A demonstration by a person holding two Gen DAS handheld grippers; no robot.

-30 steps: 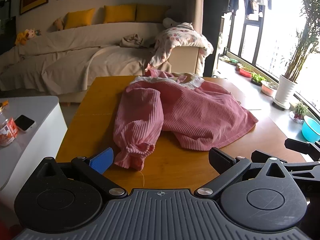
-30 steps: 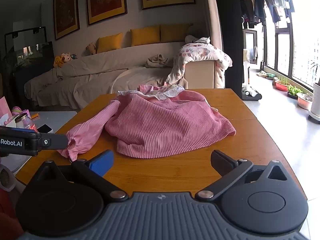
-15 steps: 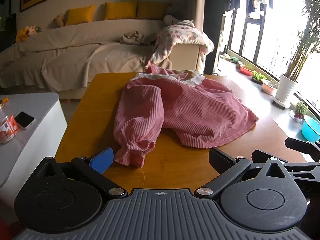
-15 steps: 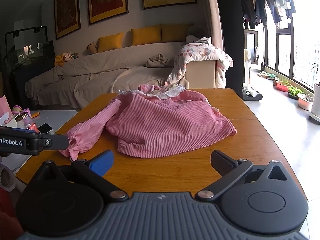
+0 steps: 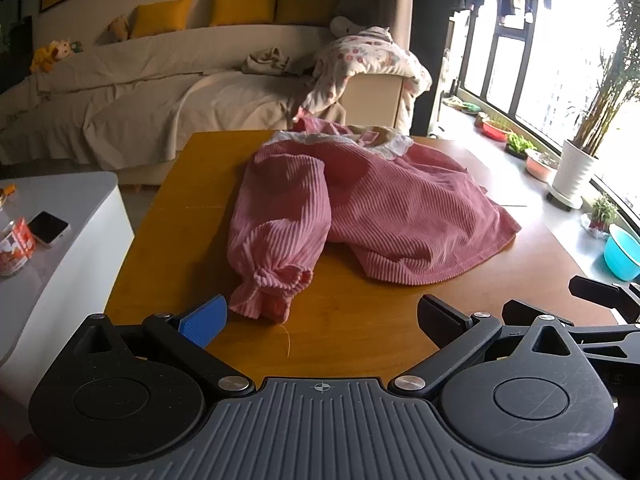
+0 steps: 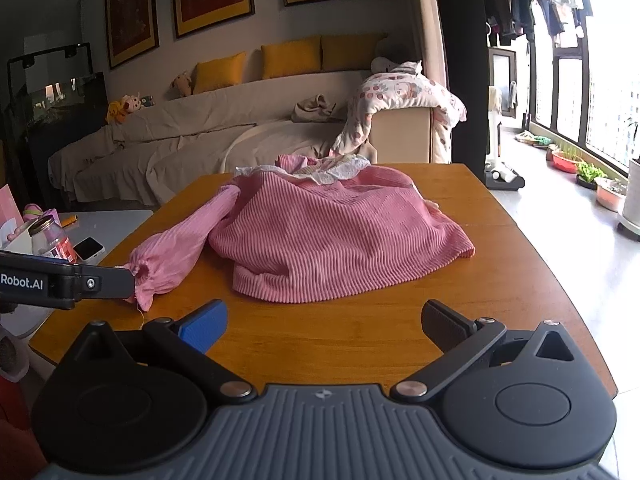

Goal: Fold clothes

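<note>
Pink top (image 6: 340,240) unfolded on table (image 6: 360,336); both tools agape, left tool (image 5: 322,318) marked "Robot.AI".

— Left wrist view? Low at the bench's (image 5: 168,240) near edge, facing the sofa (image 5: 160,92) beyond its fingers (image 5: 204,316).
— Right wrist view sits alongside, same heading; both share bench, pink garment (image 6: 332,236), sofa.

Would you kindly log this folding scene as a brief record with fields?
garment: pink ribbed top with white lace collar, unfolded and rumpled
surface: wooden table
nearest part: gathered sleeve cuff, lying on the table
left gripper: open, empty, just short of the cuff
right gripper: open, empty, short of the hem
</note>
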